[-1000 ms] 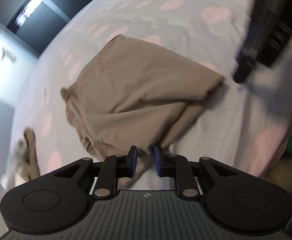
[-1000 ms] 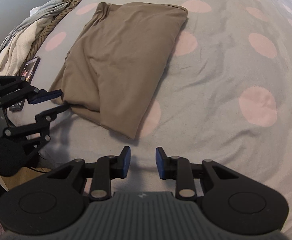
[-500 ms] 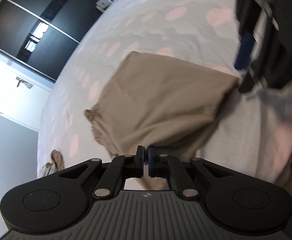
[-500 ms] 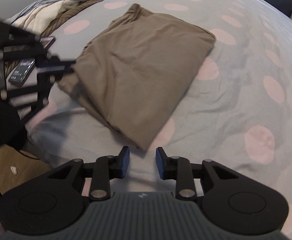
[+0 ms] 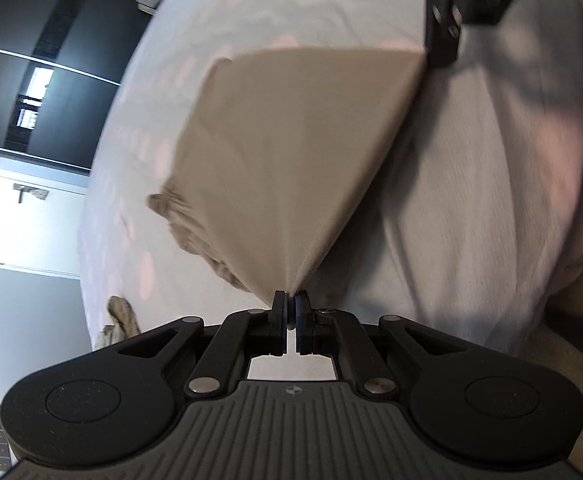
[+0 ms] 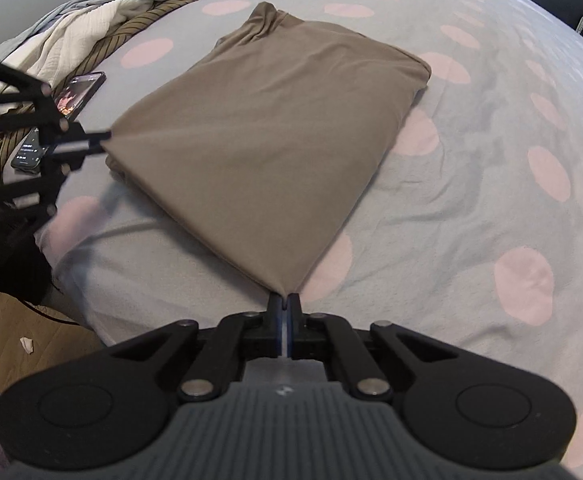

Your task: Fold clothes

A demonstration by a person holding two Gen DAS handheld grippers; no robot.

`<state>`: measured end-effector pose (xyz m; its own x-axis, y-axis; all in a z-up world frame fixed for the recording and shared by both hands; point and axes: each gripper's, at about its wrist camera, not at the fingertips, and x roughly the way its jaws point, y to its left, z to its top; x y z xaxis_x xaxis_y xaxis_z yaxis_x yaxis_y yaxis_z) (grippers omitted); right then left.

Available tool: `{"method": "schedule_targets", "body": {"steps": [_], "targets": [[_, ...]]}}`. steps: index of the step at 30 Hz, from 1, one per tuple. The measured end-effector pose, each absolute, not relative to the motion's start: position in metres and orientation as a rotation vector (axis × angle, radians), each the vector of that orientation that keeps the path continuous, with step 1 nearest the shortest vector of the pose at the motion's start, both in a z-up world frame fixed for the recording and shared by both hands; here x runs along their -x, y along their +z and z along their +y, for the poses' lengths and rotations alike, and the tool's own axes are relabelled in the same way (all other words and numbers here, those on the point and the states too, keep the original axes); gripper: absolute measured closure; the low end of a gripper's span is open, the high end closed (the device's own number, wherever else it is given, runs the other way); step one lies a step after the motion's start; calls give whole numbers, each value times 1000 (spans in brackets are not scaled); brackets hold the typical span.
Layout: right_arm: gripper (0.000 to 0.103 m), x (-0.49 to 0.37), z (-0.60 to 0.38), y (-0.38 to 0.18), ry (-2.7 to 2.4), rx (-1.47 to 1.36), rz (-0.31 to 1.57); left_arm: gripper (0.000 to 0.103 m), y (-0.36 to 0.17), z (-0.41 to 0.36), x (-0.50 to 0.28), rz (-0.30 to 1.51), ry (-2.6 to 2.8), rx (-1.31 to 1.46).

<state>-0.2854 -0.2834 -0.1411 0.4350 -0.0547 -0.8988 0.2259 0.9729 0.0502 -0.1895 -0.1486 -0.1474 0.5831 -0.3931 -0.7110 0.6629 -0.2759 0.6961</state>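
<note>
On the bed [image 6: 471, 208], both claws are clamped on near corners of the shirt [image 6: 275, 140]: left claw [image 5: 290, 304], right claw [image 6: 284, 300].

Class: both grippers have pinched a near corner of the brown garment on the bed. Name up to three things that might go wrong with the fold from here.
1. The left gripper and right gripper each hold only a corner tip of the brown garment, so a corner may slip out.
2. The garment is already folded in layers; lifting may catch only the top one and undo the fold.
3. The phone and clothes pile lie close beside it and may get snagged.
</note>
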Motion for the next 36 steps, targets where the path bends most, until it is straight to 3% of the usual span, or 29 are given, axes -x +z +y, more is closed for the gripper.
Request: {"method": "schedule_targets", "body": {"steps": [8, 11, 19, 28, 31, 33, 36], "targets": [[98, 286, -287, -146, -158, -204, 1147, 100, -163, -155, 172, 357, -1020, -1563], [95, 290, -293, -144, -166, -245, 1166, 99, -149, -156, 155, 482, -1023, -1482], [86, 295, -320, -118, -228, -355, 1105, 76, -82, -161, 106, 742, -1087, -1116], [85, 275, -363, -104, -327, -488, 1003, 76, -53, -204, 57, 783, -1105, -802], [65, 266, -380, -102, -354, -524, 975, 74, -57, -216, 39, 805, -1096, -703], [62, 257, -390, -103, -365, -557, 955, 65, -63, -224, 25, 835, -1079, -652], [59, 242, -404, -111, -368, -625, 932, 63, -77, -231, 7, 847, -1004, -592]]}}
